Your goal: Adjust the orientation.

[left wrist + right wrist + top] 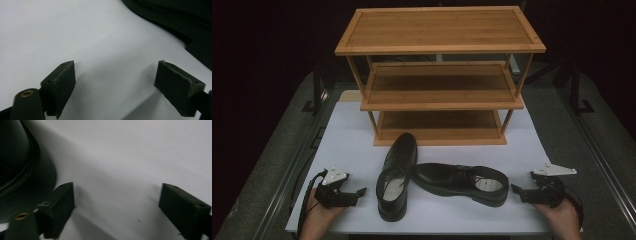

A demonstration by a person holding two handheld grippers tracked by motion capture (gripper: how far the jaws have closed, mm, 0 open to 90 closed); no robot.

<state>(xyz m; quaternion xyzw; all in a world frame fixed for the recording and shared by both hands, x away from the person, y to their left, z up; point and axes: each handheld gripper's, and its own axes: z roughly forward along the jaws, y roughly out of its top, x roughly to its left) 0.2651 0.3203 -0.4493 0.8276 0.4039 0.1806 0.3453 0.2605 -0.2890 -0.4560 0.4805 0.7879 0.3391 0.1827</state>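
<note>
Both my tongs rest low on the white table (352, 135), released, nothing gripped: left gripper (360, 191) beside the upright shoe (398, 175), right gripper (515, 189) just off the heel of the shoe lying crosswise (461, 183). Bamboo rack (439, 75) stands empty behind. Nothing started, I judge; likely next is closing on a heel rim.

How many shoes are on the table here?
2. One shoe lies left of centre, toe pointing at the rack. The other shoe lies crosswise to its right, toe touching the first. The shelves look bare.
</note>
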